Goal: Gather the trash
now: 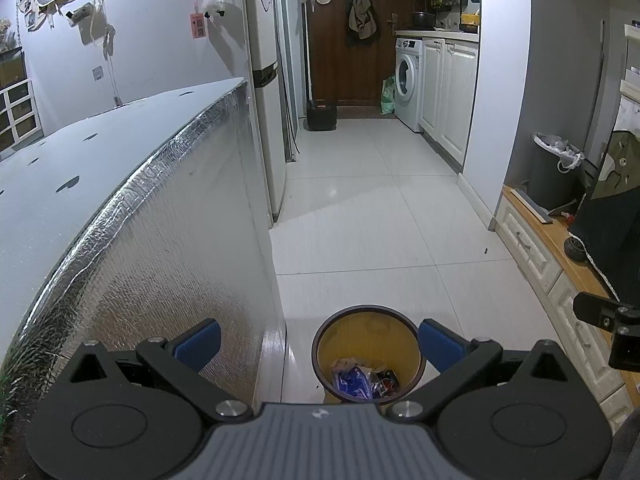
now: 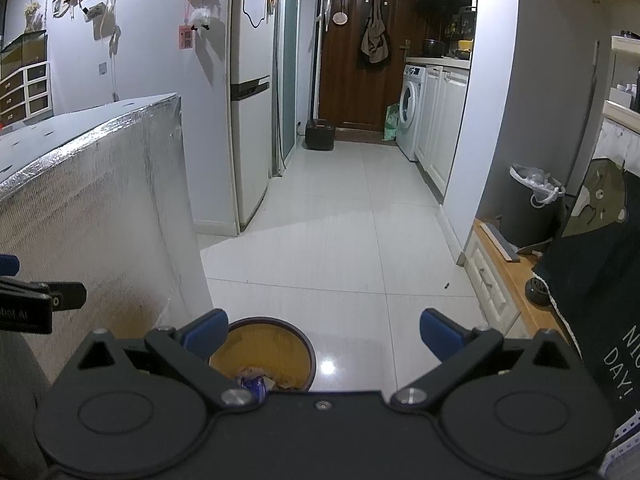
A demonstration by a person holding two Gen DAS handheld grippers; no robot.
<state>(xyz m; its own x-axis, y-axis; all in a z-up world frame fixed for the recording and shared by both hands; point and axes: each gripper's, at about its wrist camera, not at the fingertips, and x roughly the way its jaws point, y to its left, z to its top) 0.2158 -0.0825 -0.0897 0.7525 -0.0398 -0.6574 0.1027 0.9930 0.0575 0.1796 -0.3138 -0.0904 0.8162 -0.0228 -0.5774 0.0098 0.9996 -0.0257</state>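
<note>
Left wrist view gives me the fuller look into the small bin (image 1: 368,354): a round, dark-rimmed basket, yellow inside, standing on the white tile floor (image 1: 360,216) with crumpled wrappers (image 1: 362,378) at its bottom, one of them blue. It sits just ahead of my left gripper (image 1: 319,344), whose two blue-padded fingers are spread wide with nothing between them; the bin lies nearer the right-hand finger. At the far right edge of that view I see a black part of my right gripper (image 1: 612,328).

The right wrist view shows less of the bin (image 2: 266,354): only the upper half of its mouth, the rest hidden behind the tool body, with a scrap of blue wrapper (image 2: 256,384) at the lower rim. Here the bin lies under the left-hand finger of my right gripper (image 2: 323,334), which is likewise wide apart and empty. This view also catches my left gripper (image 2: 40,296) at its left edge.

To the left, a foil-covered block (image 1: 160,264) rises close beside the bin, its corner edge almost over the rim. To the right, a low wooden-topped cabinet (image 2: 508,280) runs along the wall. Between them the floor is open all the way to the brown door (image 2: 360,56).

I count two bins: the small one, and a tall grey lined one (image 1: 554,172) on the cabinet. One washing machine (image 1: 408,80), one fridge (image 2: 248,120).
</note>
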